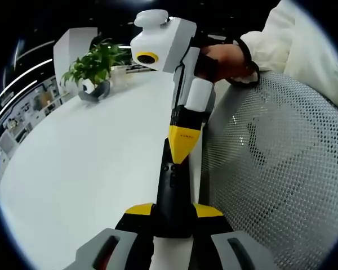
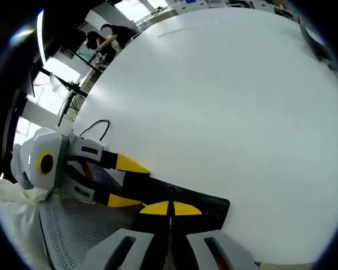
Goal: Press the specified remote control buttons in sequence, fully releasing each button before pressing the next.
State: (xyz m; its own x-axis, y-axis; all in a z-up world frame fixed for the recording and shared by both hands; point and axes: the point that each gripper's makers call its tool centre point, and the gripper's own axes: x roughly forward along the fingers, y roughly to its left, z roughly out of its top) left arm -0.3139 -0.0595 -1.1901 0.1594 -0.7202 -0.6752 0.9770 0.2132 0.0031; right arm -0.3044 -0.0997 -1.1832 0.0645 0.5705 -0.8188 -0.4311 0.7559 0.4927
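Left gripper view, left claw (image 1: 173, 212) pinching remote control (image 1: 170, 188), right claw (image 1: 183, 147) pressed together on it

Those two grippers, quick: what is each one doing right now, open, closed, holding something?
Left gripper: shut on the black remote control, holding it by one end.
Right gripper: shut, its yellow tips together and pressing down on the remote.

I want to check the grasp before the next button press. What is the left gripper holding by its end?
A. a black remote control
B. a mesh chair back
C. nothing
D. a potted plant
A: in the left gripper view, the left gripper is shut on the near end of the black remote control, while the right gripper touches its top with closed tips.
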